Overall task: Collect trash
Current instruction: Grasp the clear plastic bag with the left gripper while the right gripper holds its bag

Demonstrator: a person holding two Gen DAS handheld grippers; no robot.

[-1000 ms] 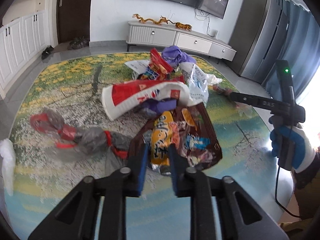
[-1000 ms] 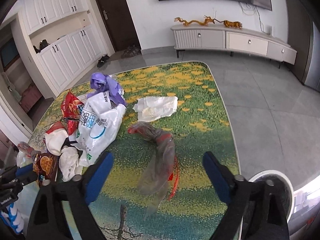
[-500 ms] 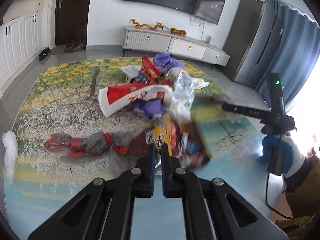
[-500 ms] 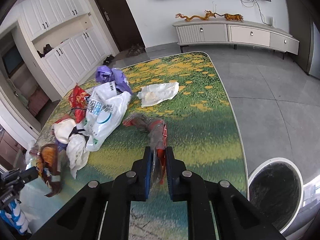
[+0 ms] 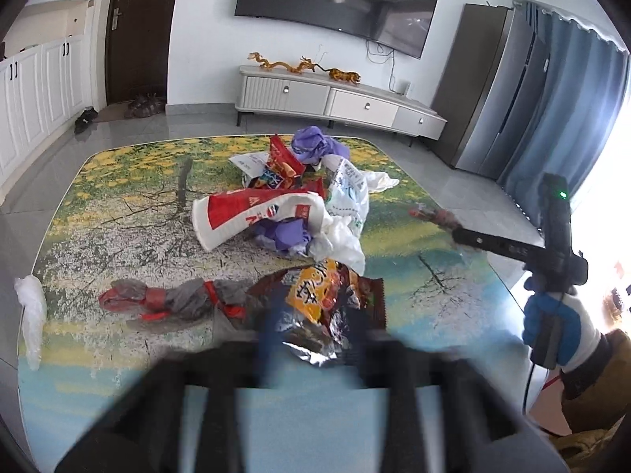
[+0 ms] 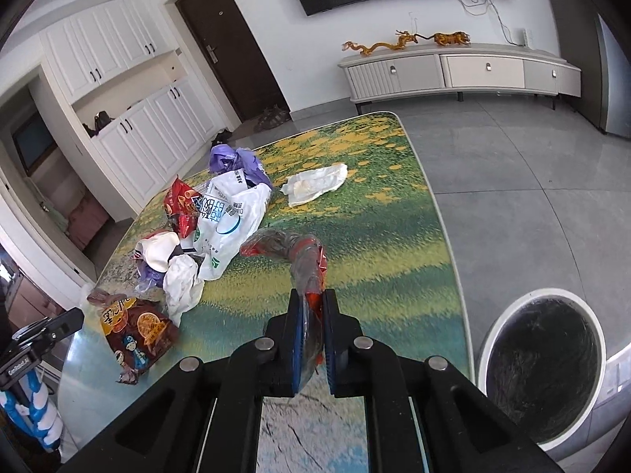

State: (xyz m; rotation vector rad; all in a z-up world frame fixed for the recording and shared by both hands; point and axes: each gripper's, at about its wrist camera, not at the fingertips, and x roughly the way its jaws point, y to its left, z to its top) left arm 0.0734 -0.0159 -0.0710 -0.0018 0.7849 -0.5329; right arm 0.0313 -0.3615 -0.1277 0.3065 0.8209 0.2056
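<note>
Right gripper (image 6: 313, 339) clamps limp, light red-grey plastic bag (image 6: 303, 260) at its near end above table (image 6: 394, 213); left gripper (image 5: 315, 339) jaws opening around crinkly snack wrapper (image 5: 323, 299), likely slippery.

Trash pile (image 6: 221, 216) crowds table (image 6: 394, 213) left; right side open.

Litter on a table (image 6: 441, 213). Heap of wrappers and bags (image 6: 221, 220) toward the table's left side in the right wrist view; a flattened bag (image 6: 315, 185) lies apart, to its right and farther back. Snack packet (image 6: 138, 331) at the near left edge. Twisted plastic bag (image 6: 299, 256) right of the heap, its near end between the right gripper (image 6: 313, 339) pads. Waste bin (image 6: 540, 370) on the floor, right of the table. TV cabinet (image 6: 461, 71) against the far wall.
</note>
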